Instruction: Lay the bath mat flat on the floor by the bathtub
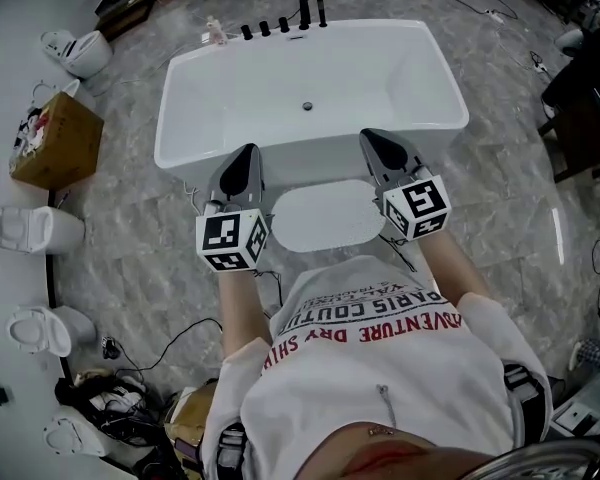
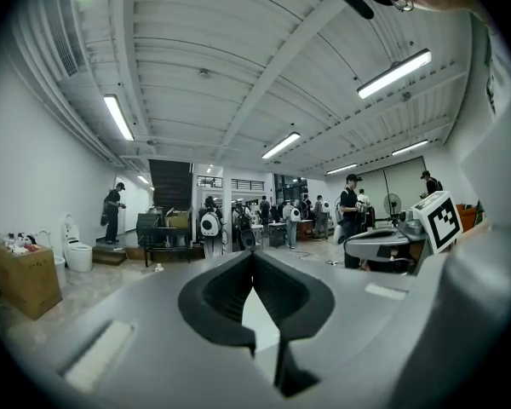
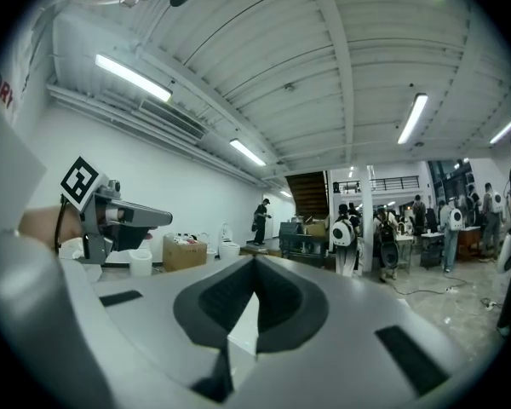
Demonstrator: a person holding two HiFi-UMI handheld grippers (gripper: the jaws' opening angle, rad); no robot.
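Observation:
A white oval bath mat lies flat on the grey marble floor, right against the near side of the white bathtub. My left gripper is held above the mat's left end, my right gripper above its right end. Both point forward over the tub's near rim, jaws closed together with nothing between them. In the left gripper view the shut tips face the open room, not the mat. The right gripper view shows the same, with its tips closed and empty.
A cardboard box stands left of the tub, with toilets along the left wall. Black tap fittings line the tub's far rim. Cables trail on the floor near my left side. Several people stand far across the room.

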